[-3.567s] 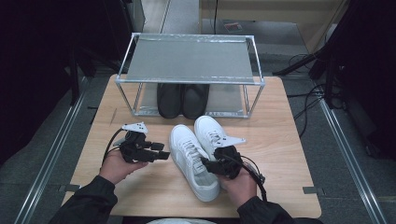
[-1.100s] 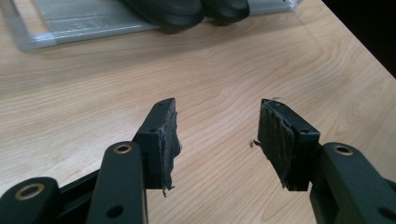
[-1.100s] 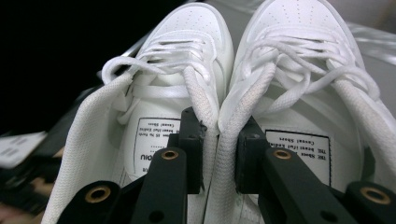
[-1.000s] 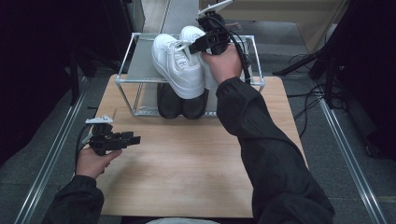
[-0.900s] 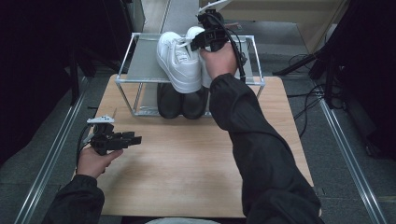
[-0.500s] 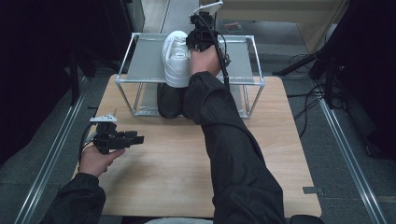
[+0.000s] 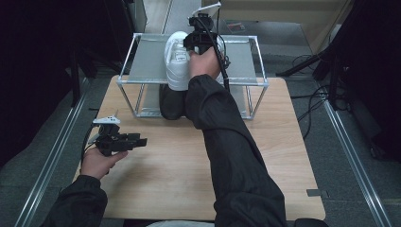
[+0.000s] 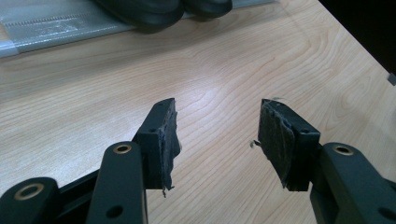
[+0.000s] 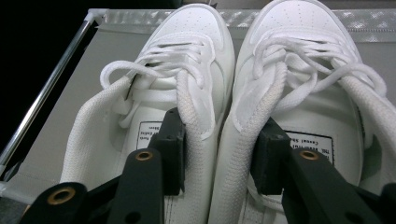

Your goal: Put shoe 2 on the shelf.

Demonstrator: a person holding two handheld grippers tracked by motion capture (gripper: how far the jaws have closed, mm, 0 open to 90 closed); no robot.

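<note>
The right gripper (image 9: pixel 219 154) reaches over the rack (image 7: pixel 146 66), one jaw inside each white sneaker (image 9: pixel 187 79), the two inner collars between them. Its jaws have just been opening; the left pad lies against a collar, the right pad's contact cannot be told. The pair sits on the rack's top shelf, toes pointing away from the gripper. The left gripper (image 8: pixel 217 140) hovers spread and empty over the table (image 8: pixel 224 60), black shoes (image 8: pixel 154 9) far ahead of it.

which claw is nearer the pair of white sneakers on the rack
Right. The right claw has one jaw inside each white lace-up sneaker on the grey metal rack, jaws just opening. The left claw hovers over the wooden table, well away.
</note>
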